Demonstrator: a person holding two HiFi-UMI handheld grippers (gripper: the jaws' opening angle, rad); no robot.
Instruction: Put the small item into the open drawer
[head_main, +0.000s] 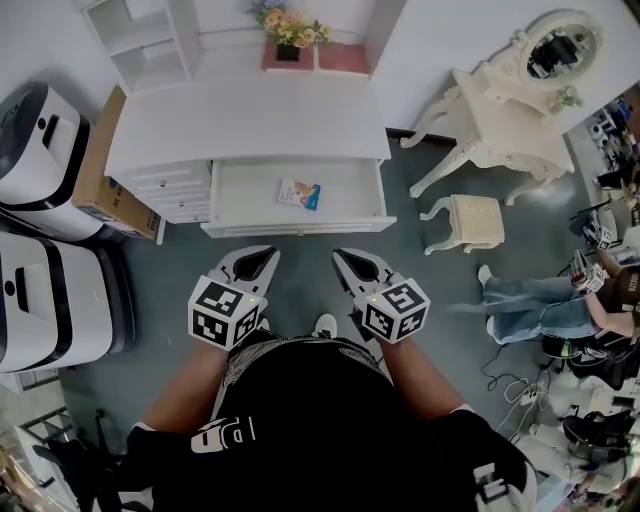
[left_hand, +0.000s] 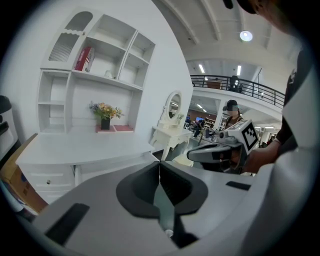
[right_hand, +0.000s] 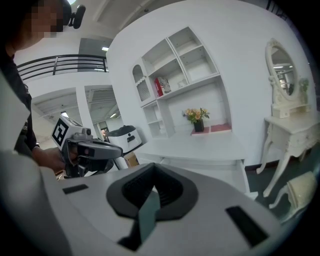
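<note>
The white desk's drawer (head_main: 300, 226) stands pulled open. A small blue and white packet (head_main: 299, 193) lies flat on its floor, right of the middle. My left gripper (head_main: 266, 254) and right gripper (head_main: 341, 256) hover side by side close to my body, just in front of the drawer's front edge. Both are shut with nothing between their jaws. In the left gripper view the left gripper (left_hand: 159, 163) has its jaws meeting along a thin line, with the right gripper (left_hand: 200, 154) beside it. The right gripper view shows the right gripper (right_hand: 152, 167) closed likewise, and the left gripper (right_hand: 118, 149) to its left.
The desk top (head_main: 250, 120) carries a flower pot (head_main: 288, 38) and a shelf unit (head_main: 145, 40). A cardboard box (head_main: 100, 170) and white machines (head_main: 40, 150) stand at the left. A vanity table (head_main: 510, 120), a stool (head_main: 470, 222) and a seated person (head_main: 560, 300) are at the right.
</note>
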